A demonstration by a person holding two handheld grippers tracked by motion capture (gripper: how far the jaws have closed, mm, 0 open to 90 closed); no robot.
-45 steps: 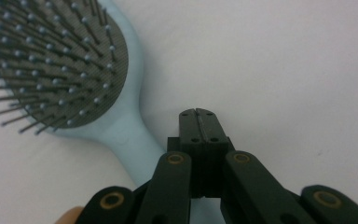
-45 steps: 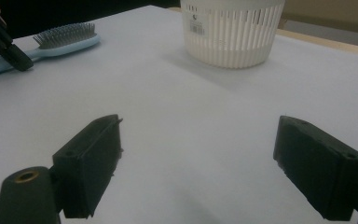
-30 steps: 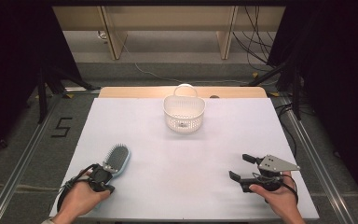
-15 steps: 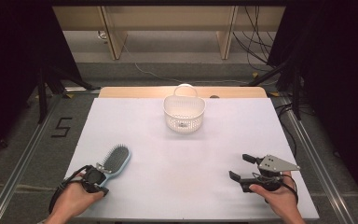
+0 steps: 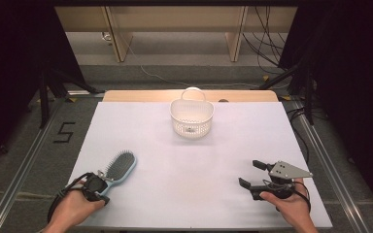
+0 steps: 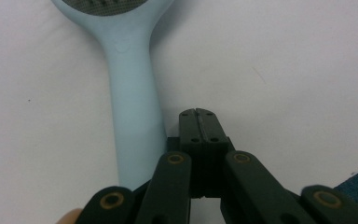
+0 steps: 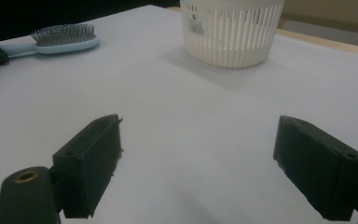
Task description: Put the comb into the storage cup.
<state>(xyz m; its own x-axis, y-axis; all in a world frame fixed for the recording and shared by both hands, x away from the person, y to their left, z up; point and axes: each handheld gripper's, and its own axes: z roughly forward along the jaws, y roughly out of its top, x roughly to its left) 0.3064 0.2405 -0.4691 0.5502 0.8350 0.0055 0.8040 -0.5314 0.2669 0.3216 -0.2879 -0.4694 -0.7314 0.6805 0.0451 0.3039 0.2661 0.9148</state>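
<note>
Close by, left hand-held gripper [image 6: 199, 122], jaws shut and empty, just right of hairbrush [image 5: 119, 166] handle; brush points up-right toward basket [image 5: 192, 118]. Right hand-held gripper [image 5: 254, 174] wide open, empty, well apart.

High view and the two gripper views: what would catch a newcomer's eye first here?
Probably the pale blue hairbrush lying bristles-up near the front left of the white table, with the left gripper shut and empty right beside its handle. Next comes the white slatted basket standing alone toward the table's far edge. At front right, the right gripper is open, with nothing between its jaws.
</note>
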